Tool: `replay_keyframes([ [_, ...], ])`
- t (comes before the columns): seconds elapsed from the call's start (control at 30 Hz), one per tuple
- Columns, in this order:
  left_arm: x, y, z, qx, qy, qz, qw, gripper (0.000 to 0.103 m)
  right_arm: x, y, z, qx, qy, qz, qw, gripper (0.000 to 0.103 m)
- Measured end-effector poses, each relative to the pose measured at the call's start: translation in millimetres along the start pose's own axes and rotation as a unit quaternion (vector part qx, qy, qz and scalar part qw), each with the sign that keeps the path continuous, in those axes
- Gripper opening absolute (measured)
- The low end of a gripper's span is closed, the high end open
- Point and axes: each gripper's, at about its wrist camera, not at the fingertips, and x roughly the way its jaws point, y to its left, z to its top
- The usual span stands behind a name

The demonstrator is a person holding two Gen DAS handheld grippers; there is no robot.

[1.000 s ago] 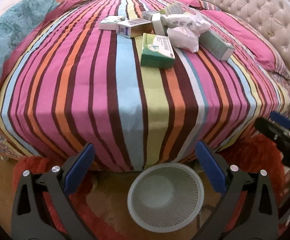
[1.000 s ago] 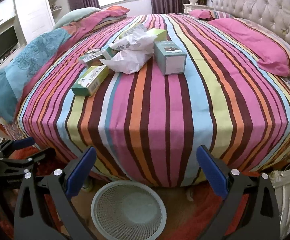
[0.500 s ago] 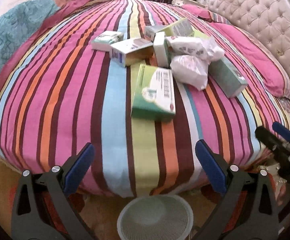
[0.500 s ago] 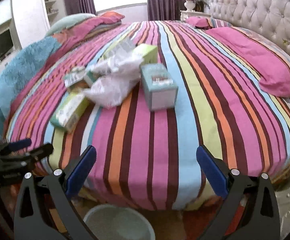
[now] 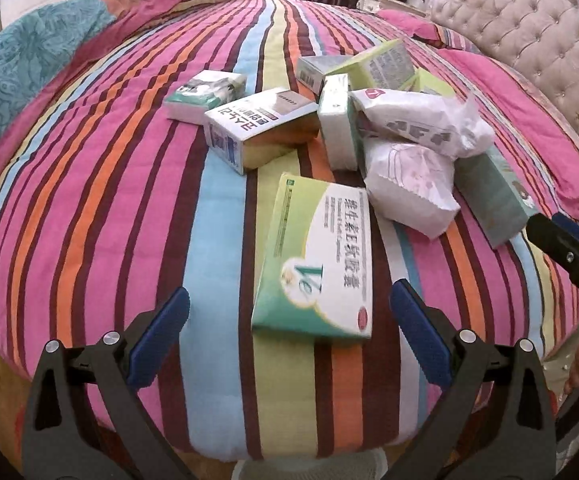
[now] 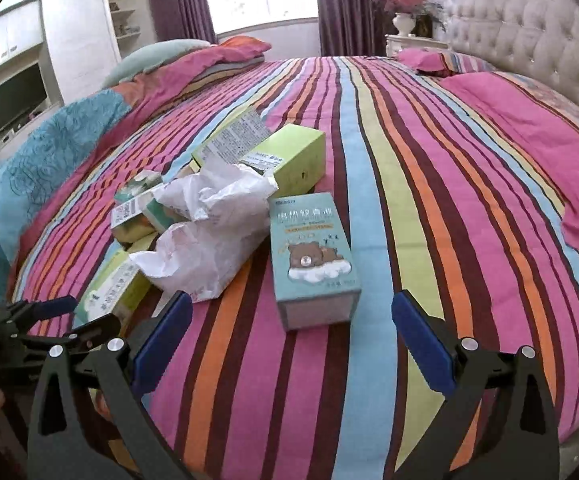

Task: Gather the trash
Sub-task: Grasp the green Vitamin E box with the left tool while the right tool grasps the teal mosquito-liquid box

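Several empty boxes and crumpled white bags lie in a pile on the striped bed. My left gripper [image 5: 289, 320] is open, its jaws either side of the near end of a green and white box [image 5: 321, 260]. My right gripper [image 6: 291, 324] is open, just short of a teal box with a bear picture [image 6: 309, 252]. Crumpled white bags [image 5: 413, 160] lie between the two boxes; they also show in the right wrist view [image 6: 209, 232]. A white mesh bin's rim [image 5: 309, 470] shows below the bed edge. The left gripper shows at the left of the right wrist view [image 6: 49, 320].
The striped bedspread [image 6: 429, 200] covers the round bed. A tufted headboard [image 6: 529, 52] runs along the right. Pink pillows [image 6: 529, 132] lie at the right, a blue and pink duvet [image 6: 61, 140] at the left. More boxes [image 5: 257, 128] lie behind the pile.
Both grippers have risen from floor level and moved in over the bed towards the pile. The bin has slid almost out of view below. Both stay open.
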Motion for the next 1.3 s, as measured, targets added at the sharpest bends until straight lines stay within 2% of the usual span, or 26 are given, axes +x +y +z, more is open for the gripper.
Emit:
replay_keyframes([
  [0.17, 10, -3, 6, 0.007, 0.001, 0.011, 0.9999, 0.097, 19, -14, 13, 0.010, 0.014, 0.009, 1.000, 0.095],
  [0.4, 25, -9, 13, 0.025, -0.001, 0.039, 0.9989, 0.097, 40, -13, 16, -0.002, 0.036, -0.005, 0.999, 0.094],
  [0.47, 27, -10, 15, 0.028, -0.006, 0.046, 0.9985, 0.097, 45, -14, 17, 0.000, 0.041, -0.009, 0.999, 0.092],
  [0.53, 28, -9, 16, 0.026, -0.009, 0.049, 0.9984, 0.097, 51, -15, 17, 0.003, 0.051, -0.012, 0.999, 0.081],
  [0.57, 29, -9, 17, 0.026, -0.010, 0.051, 0.9983, 0.095, 53, -15, 17, 0.004, 0.055, -0.013, 0.998, 0.079],
  [0.63, 29, -11, 17, 0.029, -0.016, 0.056, 0.9979, 0.088, 58, -16, 17, 0.007, 0.065, -0.012, 0.998, 0.070],
  [0.67, 28, -12, 16, 0.030, -0.018, 0.056, 0.9978, 0.077, 58, -16, 16, 0.010, 0.068, -0.009, 0.998, 0.068],
  [0.7, 26, -14, 16, 0.032, -0.021, 0.055, 0.9977, 0.071, 58, -16, 15, 0.015, 0.071, 0.000, 0.997, 0.058],
  [0.73, 25, -16, 17, 0.037, -0.024, 0.057, 0.9974, 0.057, 58, -16, 14, 0.020, 0.075, 0.009, 0.997, 0.049],
  [0.77, 23, -17, 18, 0.041, -0.025, 0.059, 0.9971, 0.053, 57, -16, 13, 0.026, 0.076, 0.012, 0.997, 0.049],
  [1.03, 10, -3, 22, 0.020, -0.025, 0.038, 0.9988, 0.053, 35, -22, 8, 0.061, 0.077, 0.031, 0.995, 0.048],
  [1.3, -19, 8, 17, 0.019, -0.037, 0.015, 0.9990, 0.053, 3, -25, 5, 0.079, 0.070, 0.025, 0.994, 0.048],
])
